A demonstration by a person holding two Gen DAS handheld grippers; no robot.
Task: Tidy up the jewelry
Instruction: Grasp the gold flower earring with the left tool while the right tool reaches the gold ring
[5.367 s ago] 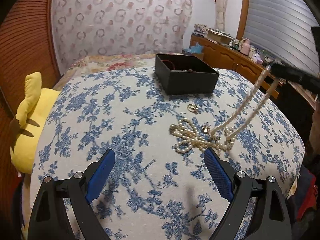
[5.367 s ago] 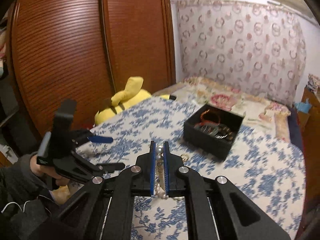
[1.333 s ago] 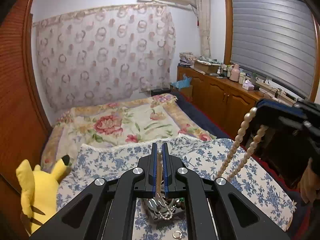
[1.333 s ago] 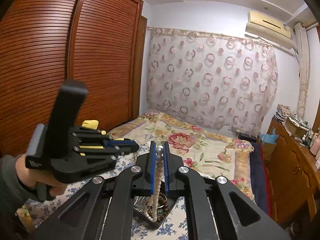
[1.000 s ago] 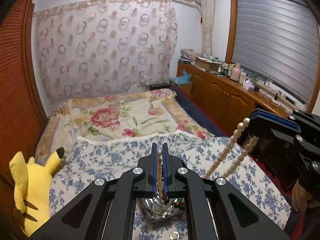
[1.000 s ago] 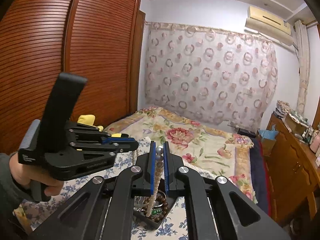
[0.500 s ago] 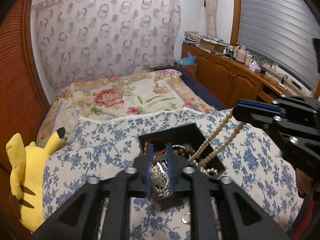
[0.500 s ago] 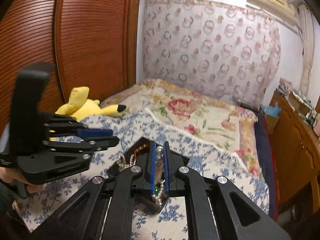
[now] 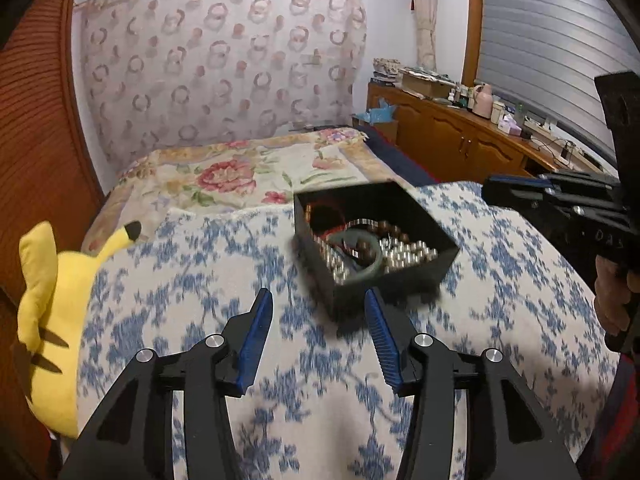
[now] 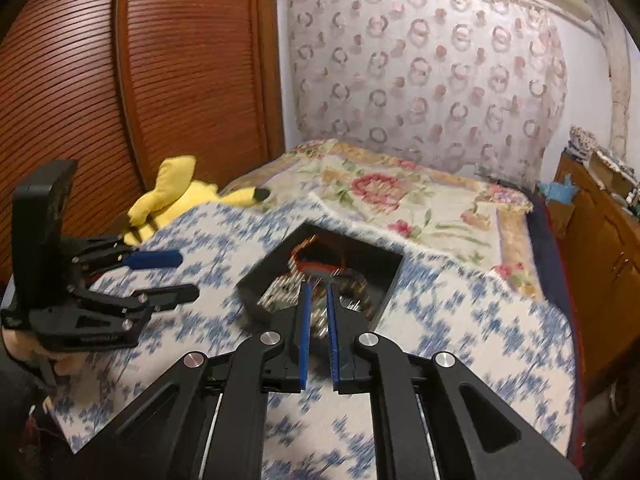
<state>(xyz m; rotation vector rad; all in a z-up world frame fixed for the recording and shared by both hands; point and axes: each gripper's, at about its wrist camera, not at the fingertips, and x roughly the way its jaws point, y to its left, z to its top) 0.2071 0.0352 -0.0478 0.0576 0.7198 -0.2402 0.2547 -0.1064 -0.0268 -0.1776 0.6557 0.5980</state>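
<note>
**Left wrist view.** The left gripper [image 9: 320, 338] was shown with its blue pads [image 9: 256, 340] standing moderately apart. Its jaws had just been opening, and nothing lay between them but the blue-flowered cloth [image 9: 180, 300] beneath. The black box [image 9: 400, 280] was seen just beyond the fingertips, resting on that cloth with one corner turned toward the camera. A heap of jewelry [image 9: 384, 248] was contained in the box: pale and brown beads, a greenish bangle and a red loop at the back, all blurred. The right gripper [image 9: 490, 190] was seen at the right edge, near the far right side of the box and held in a hand [image 9: 612, 292]. No strand could be made out at its tip. A yellow plush toy [image 9: 44, 300] lay at the left edge of the cloth.

**Right wrist view.** The right gripper [image 10: 318, 320] was shown with its jaws drawn almost together, only a narrow slit being left. The fingertips were placed over the near edge of the black box [image 10: 260, 280]. Pale beads were glimpsed in the slit, but blur prevented it from being told whether they were pinched or merely lay in the box below. The left gripper [image 10: 180, 278] was seen at the left, beside the box and above the cloth, with its fingers parted and nothing held.
</note>
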